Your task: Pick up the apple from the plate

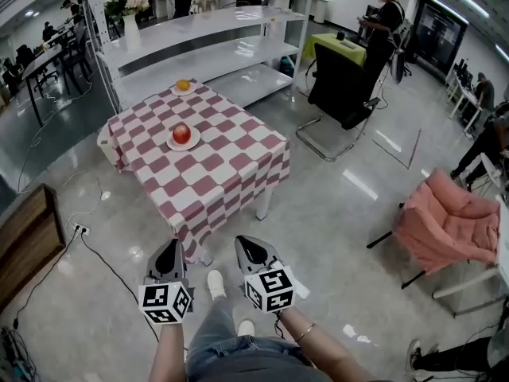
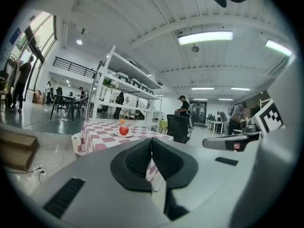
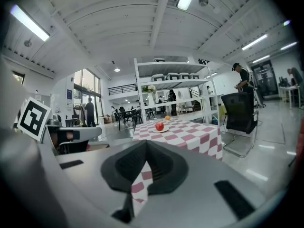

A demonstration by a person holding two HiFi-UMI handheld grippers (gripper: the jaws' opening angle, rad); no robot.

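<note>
Both tools sit low in front of the person. The left hand-held gripper (image 1: 169, 255) has its jaws pressed together, and the right hand-held gripper (image 1: 253, 251) is closed the same way, tips touching, nothing held.

Ahead of them and well apart, the apple (image 1: 181, 133) rests on a white plate (image 1: 170, 143) near the middle of the table (image 1: 231, 165). Between the pair and that fruit lies the table's near corner, its red-and-white checked cloth (image 1: 203, 213) hanging down over the edge. Farther beyond the apple, an orange (image 1: 183, 85) sits on a second plate (image 1: 174, 91) at the far edge.

Behind the table rises a white shelf rack (image 1: 199, 50). Off to the right of the grippers stands a black chair (image 1: 340, 82), and nearer on that side a pink chair (image 1: 449, 221). To the left is a wooden cabinet (image 1: 28, 241), with a black cable (image 1: 111, 269) trailing across the glossy grey floor (image 1: 334, 205) towards the left gripper. It's a big open hall with strip lights overhead, and a person (image 1: 385, 22) stands by a green-topped desk at the back.
</note>
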